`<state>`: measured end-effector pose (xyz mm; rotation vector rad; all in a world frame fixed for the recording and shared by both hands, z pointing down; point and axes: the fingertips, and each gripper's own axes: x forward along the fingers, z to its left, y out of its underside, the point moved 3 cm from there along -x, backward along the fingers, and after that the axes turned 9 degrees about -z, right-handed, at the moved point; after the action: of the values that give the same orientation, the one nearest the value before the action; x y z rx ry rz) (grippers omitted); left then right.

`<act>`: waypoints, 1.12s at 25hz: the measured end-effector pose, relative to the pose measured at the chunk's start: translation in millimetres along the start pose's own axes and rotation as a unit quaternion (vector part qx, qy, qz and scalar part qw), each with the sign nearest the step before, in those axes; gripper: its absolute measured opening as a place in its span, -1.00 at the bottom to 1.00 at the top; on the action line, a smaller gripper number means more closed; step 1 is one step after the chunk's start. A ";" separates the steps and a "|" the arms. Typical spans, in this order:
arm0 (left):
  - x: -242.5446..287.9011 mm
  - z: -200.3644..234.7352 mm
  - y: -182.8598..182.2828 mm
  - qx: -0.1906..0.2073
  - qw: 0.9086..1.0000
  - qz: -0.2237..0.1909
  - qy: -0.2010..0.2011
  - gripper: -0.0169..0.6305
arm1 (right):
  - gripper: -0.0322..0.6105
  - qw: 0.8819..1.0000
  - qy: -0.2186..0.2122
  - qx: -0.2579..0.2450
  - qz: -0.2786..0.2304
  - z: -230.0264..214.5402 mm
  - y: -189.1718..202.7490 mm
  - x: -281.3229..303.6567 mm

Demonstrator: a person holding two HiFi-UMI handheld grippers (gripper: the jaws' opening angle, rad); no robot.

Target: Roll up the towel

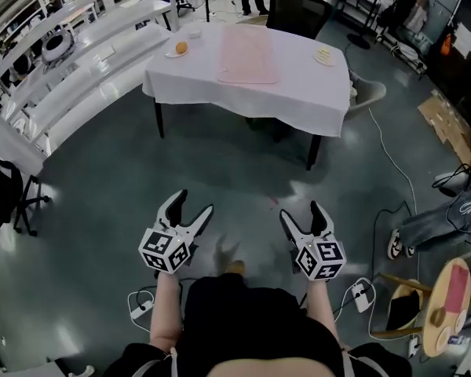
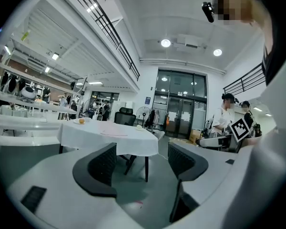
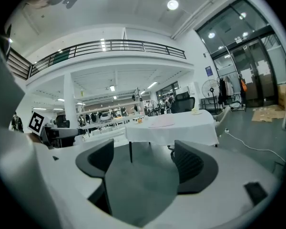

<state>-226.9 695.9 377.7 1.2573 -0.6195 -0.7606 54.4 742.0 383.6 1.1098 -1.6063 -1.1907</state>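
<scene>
Progress: not started. Nothing is rolled, and I judge the whole job is left to do.
Left tool (image 1: pixel 192 207): jaws spread with nothing between them. It is held low over the floor, well apart from the counter (image 1: pixel 302 93).
Towel (image 1: pixel 248 54): pink, lying flat and fully spread near the middle of the counter. No fold or roll shows at any edge, and neither tool touches it.
Right tool (image 1: pixel 302 214): jaws spread and empty. It is level with the left tool and just as far from the towel.
Left to do: get up to the counter, take one short edge of the towel and roll it end to end. That is my judgement.
Count, tools: two.
Count, towels: one.
Count, counters: one, with a white cloth hanging over its sides.
Count, plates: two. The left plate (image 1: pixel 179 50) sits left of the towel and carries one orange round thing. The right plate (image 1: pixel 324 56) sits right of the towel and carries something pale, too small to tell.
Count, chairs at the counter: one black chair (image 1: pixel 298 10), at the far side.
</scene>
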 end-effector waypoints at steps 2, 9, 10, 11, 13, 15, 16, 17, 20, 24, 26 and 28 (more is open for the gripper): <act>10.4 11.3 -2.5 0.002 1.000 -0.002 0.003 0.12 | 0.38 1.000 0.005 0.001 -0.002 -1.4 -0.2 12.6; 29.2 34.7 2.8 -0.005 1.000 0.003 0.007 0.12 | 0.38 1.000 0.007 0.006 0.005 -0.8 8.6 42.6; 29.7 35.7 5.0 -0.008 1.000 0.005 0.006 0.12 | 0.38 1.000 0.006 0.006 0.008 -0.3 10.6 45.0; 29.5 35.9 7.3 -0.010 1.000 0.009 0.007 0.12 | 0.38 1.000 0.006 0.007 0.011 0.2 12.1 46.6; 27.3 36.3 11.8 -0.012 1.000 0.017 0.008 0.12 | 0.38 1.000 0.006 0.009 0.016 1.8 14.3 49.2; 25.1 40.7 14.7 -0.013 1.000 0.025 0.006 0.12 | 0.38 1.000 0.005 0.009 0.021 4.9 16.0 52.8; 24.7 43.4 15.6 -0.015 1.000 0.027 0.004 0.12 | 0.38 1.000 0.005 0.010 0.024 6.2 17.1 54.5; 25.1 45.4 16.5 -0.017 0.999 0.028 0.002 0.12 | 0.38 1.000 0.005 0.011 0.028 6.7 18.7 55.8; 27.3 48.2 20.2 -0.021 0.999 0.033 0.000 0.12 | 0.38 0.999 0.008 0.014 0.039 3.7 25.3 57.9; 37.3 57.5 24.1 -0.025 0.999 0.036 -0.007 0.12 | 0.38 0.999 0.007 0.017 0.043 -2.9 27.3 70.4; 46.7 61.8 24.4 -0.025 0.999 0.034 -0.009 0.12 | 0.38 0.999 0.005 0.016 0.043 -7.7 26.2 80.5; 58.5 67.3 23.5 -0.024 0.999 0.033 -0.011 0.12 | 0.38 0.999 0.001 0.015 0.045 -13.1 24.9 92.8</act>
<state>-239.2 612.4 414.9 1.1809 -0.6543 -0.7308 37.9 654.0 420.8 1.0455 -1.6594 -1.1088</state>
